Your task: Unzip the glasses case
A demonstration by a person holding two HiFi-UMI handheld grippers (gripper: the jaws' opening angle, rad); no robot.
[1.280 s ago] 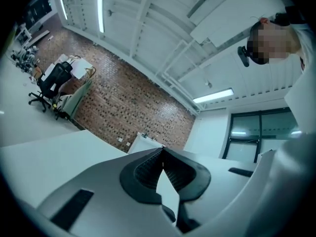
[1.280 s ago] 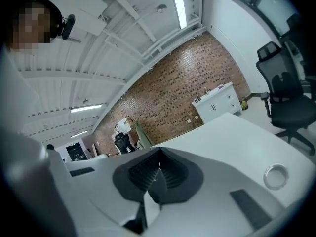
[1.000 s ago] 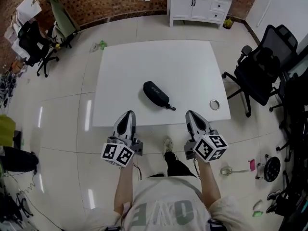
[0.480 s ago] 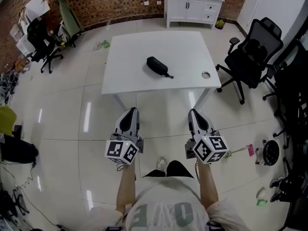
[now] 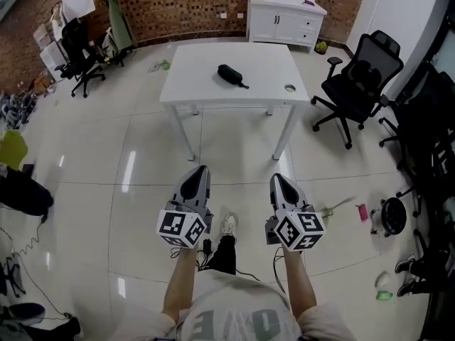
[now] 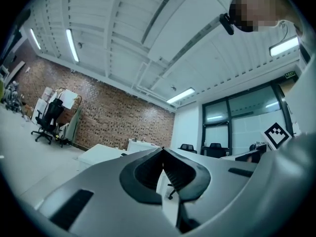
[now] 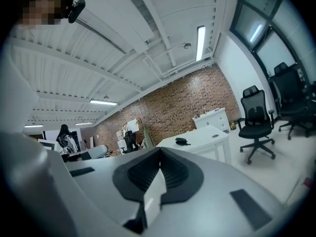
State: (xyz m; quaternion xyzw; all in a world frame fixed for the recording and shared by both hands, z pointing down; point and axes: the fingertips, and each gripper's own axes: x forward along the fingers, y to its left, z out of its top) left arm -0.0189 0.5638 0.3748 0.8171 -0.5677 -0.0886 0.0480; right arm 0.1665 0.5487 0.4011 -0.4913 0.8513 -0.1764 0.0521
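Head view shows the black oblong glasses case [image 5: 228,74] lying on the far half of the white rectangular surface [image 5: 213,98], well apart from both tools. That is the change: a second ago the case sat just ahead of the tongs at the near edge of the surface, half a second ago it was already further off, and now a broad stretch of pale tiled floor [image 5: 234,144] lies between the person and the surface's legs. The person has backed away, with the case left where it lay. The left tongs [image 5: 200,170] and the right tongs [image 5: 276,178] hang side by side over the floor, and each gripper view shows its two dark ribbed pads meeting at the tip with nothing between them, so both are closed and empty. From the right gripper view the case is a small dark shape on the distant surface, too small to tell whether its zip is open or closed. By my reading the unzipping is not under way at this moment; any work on the zip would first need a walk back to the surface.
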